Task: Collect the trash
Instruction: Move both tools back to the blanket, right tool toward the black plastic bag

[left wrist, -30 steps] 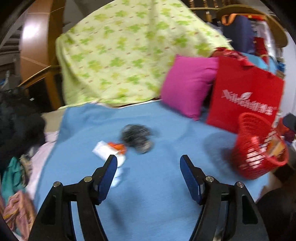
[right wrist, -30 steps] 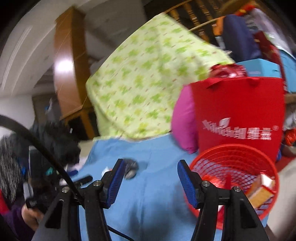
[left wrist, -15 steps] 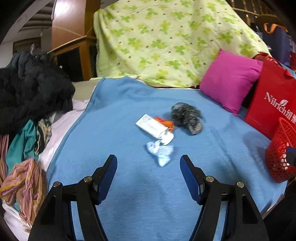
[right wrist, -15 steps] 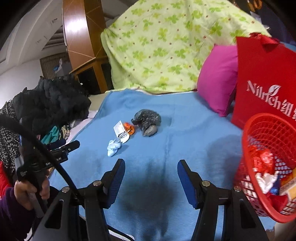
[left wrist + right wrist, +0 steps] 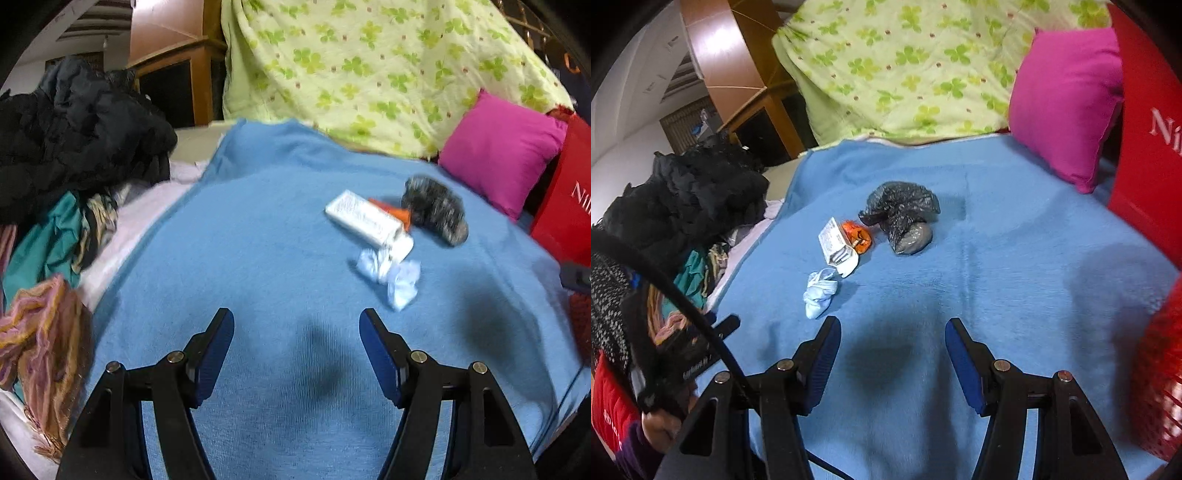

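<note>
On the blue blanket (image 5: 997, 258) lie several pieces of trash close together: a crumpled pale tissue (image 5: 819, 291) (image 5: 395, 275), a white carton (image 5: 836, 248) (image 5: 365, 219), an orange wrapper (image 5: 857, 236) (image 5: 397, 212) and a dark plastic bag bundle (image 5: 905, 216) (image 5: 436, 208). My left gripper (image 5: 296, 350) hovers open and empty over bare blanket, short of the tissue and to its left. Open and empty too, my right gripper (image 5: 892, 354) is above the blanket with the tissue just beyond its left finger. A red mesh basket (image 5: 1163, 369) stands at the right edge.
A green-patterned quilt (image 5: 369, 66) and a pink pillow (image 5: 1067, 99) back the bed, with a red paper bag (image 5: 1148, 147) at the right. Dark and coloured clothes (image 5: 66, 147) pile up along the left. A hand (image 5: 661, 421) holds the other gripper at lower left.
Both grippers have swung left and down towards the blanket. The trash now sits nearer and larger, and the red basket has slid to the right edge. The jaws have stayed as wide.
</note>
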`<state>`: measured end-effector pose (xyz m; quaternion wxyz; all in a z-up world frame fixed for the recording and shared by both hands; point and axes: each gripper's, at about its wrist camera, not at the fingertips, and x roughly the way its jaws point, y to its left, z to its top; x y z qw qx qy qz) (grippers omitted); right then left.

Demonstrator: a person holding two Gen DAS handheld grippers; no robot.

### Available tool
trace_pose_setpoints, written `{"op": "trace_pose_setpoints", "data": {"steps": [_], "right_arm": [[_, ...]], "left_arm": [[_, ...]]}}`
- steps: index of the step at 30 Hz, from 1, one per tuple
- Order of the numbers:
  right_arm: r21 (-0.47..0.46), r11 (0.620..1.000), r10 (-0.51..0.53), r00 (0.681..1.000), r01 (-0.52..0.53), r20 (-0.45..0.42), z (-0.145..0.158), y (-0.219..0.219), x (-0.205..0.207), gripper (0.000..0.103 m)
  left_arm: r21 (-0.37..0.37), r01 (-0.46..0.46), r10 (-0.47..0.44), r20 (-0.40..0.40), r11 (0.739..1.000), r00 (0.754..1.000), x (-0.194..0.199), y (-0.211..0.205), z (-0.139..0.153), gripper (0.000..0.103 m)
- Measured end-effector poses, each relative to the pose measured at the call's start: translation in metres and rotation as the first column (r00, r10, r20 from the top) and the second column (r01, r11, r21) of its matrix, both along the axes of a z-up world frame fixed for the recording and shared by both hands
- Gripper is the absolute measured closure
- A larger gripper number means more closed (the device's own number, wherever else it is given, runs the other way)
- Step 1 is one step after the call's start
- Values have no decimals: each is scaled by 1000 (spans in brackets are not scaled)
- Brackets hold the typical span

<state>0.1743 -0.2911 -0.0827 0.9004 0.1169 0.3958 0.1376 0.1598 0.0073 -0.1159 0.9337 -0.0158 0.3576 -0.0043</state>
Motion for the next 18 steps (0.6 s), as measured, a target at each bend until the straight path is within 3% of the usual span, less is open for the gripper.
{"op": "trace_pose_setpoints", "data": {"steps": [2,11,18], "right_arm": [[-5,1000,-9,1000,8,-20,-5,3,12,41],[-11,999,-32,999,32,-23,-19,14,87,42],[-4,999,-49,998,49,-48,-37,21,147,43]], "left_arm": [[-31,28,-28,-6,999,1000,1,-3,-2,32],[-31,138,-139,-27,990,990,5,-27,-12,32],[-76,132,-138,-79,988,987,16,-30,-25,32]]}}
